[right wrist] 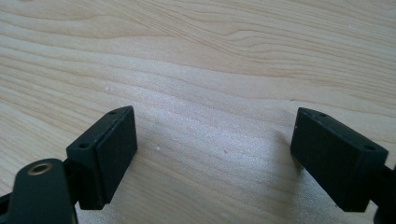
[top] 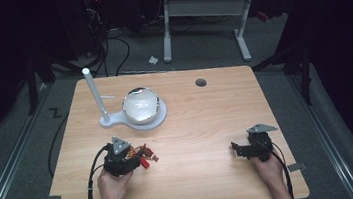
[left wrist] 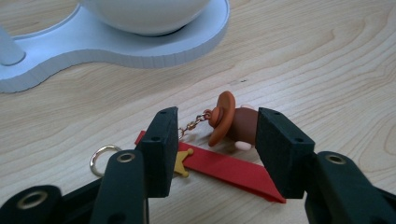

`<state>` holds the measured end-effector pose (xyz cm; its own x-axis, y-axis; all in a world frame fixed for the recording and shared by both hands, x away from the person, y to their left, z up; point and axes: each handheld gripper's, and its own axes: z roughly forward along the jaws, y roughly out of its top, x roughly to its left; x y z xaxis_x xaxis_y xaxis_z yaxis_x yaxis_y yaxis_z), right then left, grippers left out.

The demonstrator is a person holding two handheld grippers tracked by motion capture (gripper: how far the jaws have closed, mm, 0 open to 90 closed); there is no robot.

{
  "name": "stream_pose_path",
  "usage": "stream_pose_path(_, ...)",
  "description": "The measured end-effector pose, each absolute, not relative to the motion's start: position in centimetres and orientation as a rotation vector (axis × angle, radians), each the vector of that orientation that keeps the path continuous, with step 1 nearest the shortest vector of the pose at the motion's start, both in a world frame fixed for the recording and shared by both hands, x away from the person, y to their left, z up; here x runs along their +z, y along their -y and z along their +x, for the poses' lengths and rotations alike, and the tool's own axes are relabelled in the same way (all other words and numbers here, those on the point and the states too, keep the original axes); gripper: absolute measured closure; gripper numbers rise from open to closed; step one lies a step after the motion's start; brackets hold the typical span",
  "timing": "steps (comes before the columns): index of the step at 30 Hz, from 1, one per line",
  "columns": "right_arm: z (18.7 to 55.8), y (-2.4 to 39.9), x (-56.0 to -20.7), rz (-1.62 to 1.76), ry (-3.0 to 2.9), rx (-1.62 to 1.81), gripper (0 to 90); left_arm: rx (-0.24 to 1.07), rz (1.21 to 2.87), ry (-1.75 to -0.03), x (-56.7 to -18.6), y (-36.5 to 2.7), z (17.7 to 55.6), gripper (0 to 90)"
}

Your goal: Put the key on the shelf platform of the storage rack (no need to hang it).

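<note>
A keychain [top: 145, 158] lies on the wooden table [top: 203, 126] near its front left. In the left gripper view it is a brown figure with a hat [left wrist: 236, 123], a short gold chain [left wrist: 194, 122], a red strap [left wrist: 224, 169] with a gold star [left wrist: 182, 162], and a metal ring [left wrist: 100, 156]. My left gripper [left wrist: 217, 135] is open and low over it, one jaw on each side of the figure and strap, neither pressing on them. My right gripper [top: 238, 149] rests at the front right, open [right wrist: 215, 140] over bare wood.
A white stand [top: 159, 119] behind the keychain carries a white bowl [top: 140, 105] and an upright post [top: 94, 93]; its base [left wrist: 140, 51] is just beyond the left jaws. A round hole [top: 201, 82] sits near the table's far edge. Cables trail on the floor behind.
</note>
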<state>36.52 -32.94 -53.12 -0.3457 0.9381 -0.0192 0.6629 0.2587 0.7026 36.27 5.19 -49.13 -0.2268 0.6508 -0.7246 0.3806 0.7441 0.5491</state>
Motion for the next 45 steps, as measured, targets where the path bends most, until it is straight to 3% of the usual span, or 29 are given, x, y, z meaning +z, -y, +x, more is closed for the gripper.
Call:
stream_pose_path(9, 36.5, 32.9, -53.1, 1.452, -2.101, 0.845, 14.5, 0.292, 0.826, -1.852, -49.2, -3.9, 37.1, 53.3)
stream_pose_path(40, 36.5, 32.9, -53.1, 1.45, -2.101, 0.844, 14.5, 0.293, 0.791, -1.879, -50.1, -3.2, 38.6, 83.7)
stream_pose_path(45, 36.5, 32.9, -53.1, 1.45, -2.102, 0.844, 14.5, 0.308, 0.79, -1.875, -50.1, -3.4, 38.7, 85.3)
